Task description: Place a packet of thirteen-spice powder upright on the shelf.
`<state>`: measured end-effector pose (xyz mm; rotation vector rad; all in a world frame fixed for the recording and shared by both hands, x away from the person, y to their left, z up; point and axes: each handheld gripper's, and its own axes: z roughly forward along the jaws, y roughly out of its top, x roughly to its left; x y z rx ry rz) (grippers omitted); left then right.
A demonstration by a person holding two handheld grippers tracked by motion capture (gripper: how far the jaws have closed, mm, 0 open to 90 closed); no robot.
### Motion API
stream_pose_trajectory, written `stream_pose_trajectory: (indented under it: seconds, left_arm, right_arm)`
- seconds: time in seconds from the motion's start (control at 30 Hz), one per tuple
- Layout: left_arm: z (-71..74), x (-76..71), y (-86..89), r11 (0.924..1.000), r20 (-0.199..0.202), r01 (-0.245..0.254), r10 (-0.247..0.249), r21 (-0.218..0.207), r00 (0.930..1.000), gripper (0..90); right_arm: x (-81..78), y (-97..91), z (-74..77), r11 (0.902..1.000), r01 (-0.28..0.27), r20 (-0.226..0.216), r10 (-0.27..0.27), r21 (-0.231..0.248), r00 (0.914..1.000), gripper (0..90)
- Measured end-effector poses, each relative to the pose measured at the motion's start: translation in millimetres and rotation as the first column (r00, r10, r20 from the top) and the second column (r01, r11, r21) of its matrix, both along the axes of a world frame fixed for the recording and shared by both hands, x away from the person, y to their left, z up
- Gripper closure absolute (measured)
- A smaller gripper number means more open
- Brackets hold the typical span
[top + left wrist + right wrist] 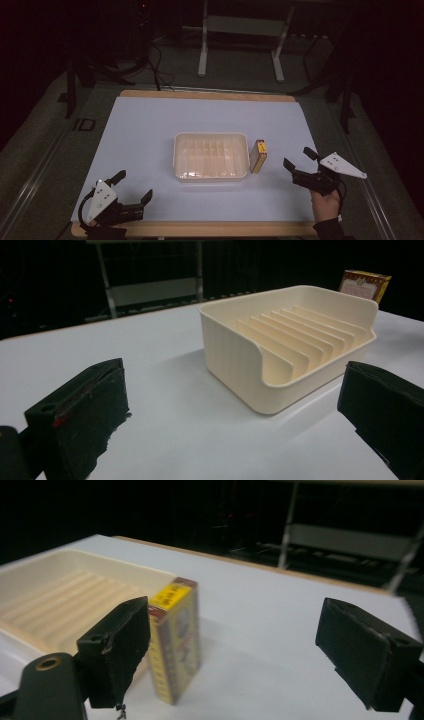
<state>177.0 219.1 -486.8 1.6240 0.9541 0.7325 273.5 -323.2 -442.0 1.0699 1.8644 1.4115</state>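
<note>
Right hand-held gripper (pixel 299 160) wide open, empty, near the small box (pixel 258 156) beside the tray (pixel 210 174).

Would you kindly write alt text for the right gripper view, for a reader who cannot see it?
A small yellow and brown box stands on edge on a white table, close beside the left of the right gripper's two black jaws, which stand wide open. A cream ribbed tray sits just behind the box, against a dark background.
</note>
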Motion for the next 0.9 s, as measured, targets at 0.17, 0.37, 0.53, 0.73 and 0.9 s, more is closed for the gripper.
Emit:
stream_pose_trajectory:
  seconds: [0.17, 0.37, 0.53, 0.73, 0.9]
  left_arm:
    - [0.0, -1.1, 1.7, 1.0000, -0.001, -0.003, 0.003, -0.003, 1.0000, 0.1]
    - [-1.6, -0.3, 4.8, 0.9999, -0.006, -0.013, 0.013, -0.002, 0.9999, 0.1]
    - [-2.2, -2.2, 5.2, 0.9998, -0.013, -0.011, 0.010, -0.015, 0.9999, 0.1]
    - [-1.2, -5.9, 1.2, 0.9998, -0.013, -0.006, 0.006, 0.016, 0.9999, 0.1]
    - [-0.8, -5.3, 1.9, 0.9997, -0.014, -0.017, 0.017, 0.017, 0.9998, 0.1]
  right_arm:
    - [1.1, -0.3, 3.7, 0.9999, 0.005, -0.001, -0.005, -0.015, 1.0000, 14.3]
    - [3.1, -1.3, 6.0, 0.9997, -0.016, -0.013, 0.016, -0.021, 0.9998, 14.3]
    - [4.3, 1.0, 10.9, 0.9976, -0.052, -0.033, 0.050, -0.047, 0.9982, 14.3]
    - [7.9, 0.2, 13.4, 0.9929, -0.082, -0.070, 0.076, -0.086, 0.9946, 14.3]
    - [13.6, -5.3, 16.3, 0.9875, -0.112, -0.122, 0.099, -0.110, 0.9877, 14.3]
